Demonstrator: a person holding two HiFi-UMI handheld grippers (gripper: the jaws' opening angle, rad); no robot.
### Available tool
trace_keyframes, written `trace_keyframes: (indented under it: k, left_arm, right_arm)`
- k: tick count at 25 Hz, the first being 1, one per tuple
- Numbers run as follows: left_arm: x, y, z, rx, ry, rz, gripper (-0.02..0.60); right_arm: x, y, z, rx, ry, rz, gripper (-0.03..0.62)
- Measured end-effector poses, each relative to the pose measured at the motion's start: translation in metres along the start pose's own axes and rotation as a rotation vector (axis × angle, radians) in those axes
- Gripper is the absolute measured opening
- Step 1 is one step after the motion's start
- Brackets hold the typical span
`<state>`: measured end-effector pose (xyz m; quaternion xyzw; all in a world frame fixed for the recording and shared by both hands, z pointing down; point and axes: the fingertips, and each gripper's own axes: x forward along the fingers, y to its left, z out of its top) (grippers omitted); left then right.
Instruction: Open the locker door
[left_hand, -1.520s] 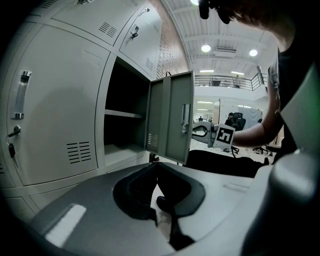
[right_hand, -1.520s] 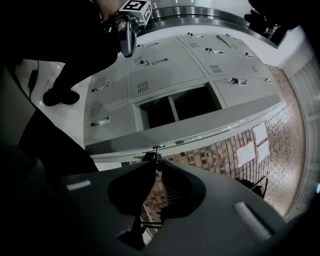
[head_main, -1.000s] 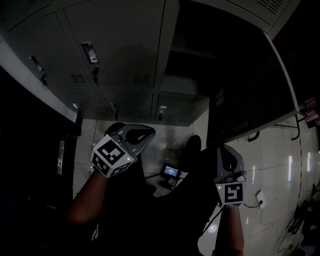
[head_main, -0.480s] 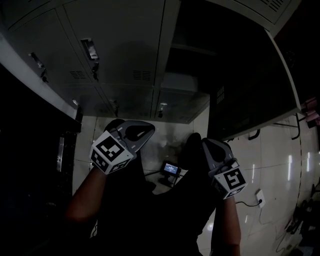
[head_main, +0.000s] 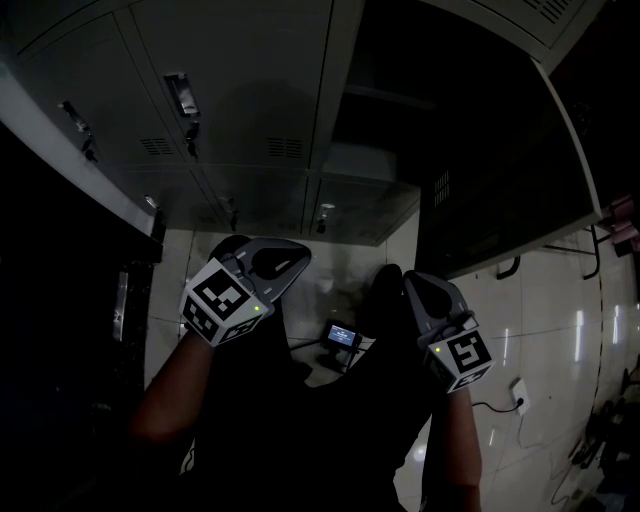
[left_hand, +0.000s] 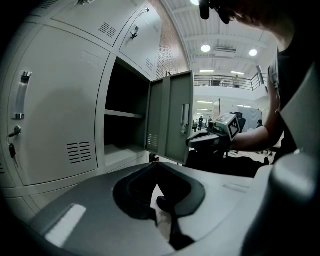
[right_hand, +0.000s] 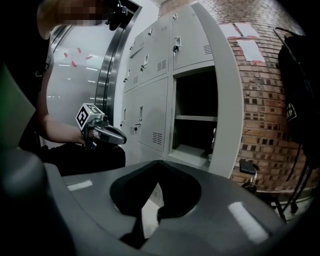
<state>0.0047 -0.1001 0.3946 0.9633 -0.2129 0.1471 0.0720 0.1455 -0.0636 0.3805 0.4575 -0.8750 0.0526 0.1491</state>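
A grey locker bank fills the top of the head view. One compartment (head_main: 400, 110) stands open, and its door (head_main: 500, 170) is swung out wide to the right. In the left gripper view the open compartment (left_hand: 125, 130) shows a shelf, with the door (left_hand: 172, 122) beside it. The right gripper view also looks into the compartment (right_hand: 192, 122). My left gripper (head_main: 288, 262) and right gripper (head_main: 412, 284) hang low in front of the lockers, apart from the door. Both are shut with nothing held: left jaws (left_hand: 157, 165), right jaws (right_hand: 157, 167).
Closed lockers with handles (head_main: 182, 95) lie to the left of the open one. A small device with a lit screen (head_main: 342, 342) sits on the tiled floor between the person's legs. Cables (head_main: 520, 395) lie at the right. A black bag (right_hand: 300, 90) hangs on the brick wall.
My right gripper has shifted a little left and up and turned its cube. The left gripper has barely moved. The door stays open.
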Motion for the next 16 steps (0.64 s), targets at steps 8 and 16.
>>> trace_keyframes:
  k: [8, 16]
  left_arm:
    - [0.0015, -0.0005, 0.0002, 0.000, 0.004, -0.003, 0.012]
    - [0.0014, 0.0005, 0.0011, -0.001, 0.003, -0.001, 0.012]
  right_arm:
    - [0.0003, 0.0022, -0.0002, -0.011, 0.000, 0.000, 0.002]
    - [0.0023, 0.0027, 0.0001, -0.020, 0.006, 0.000, 0.002]
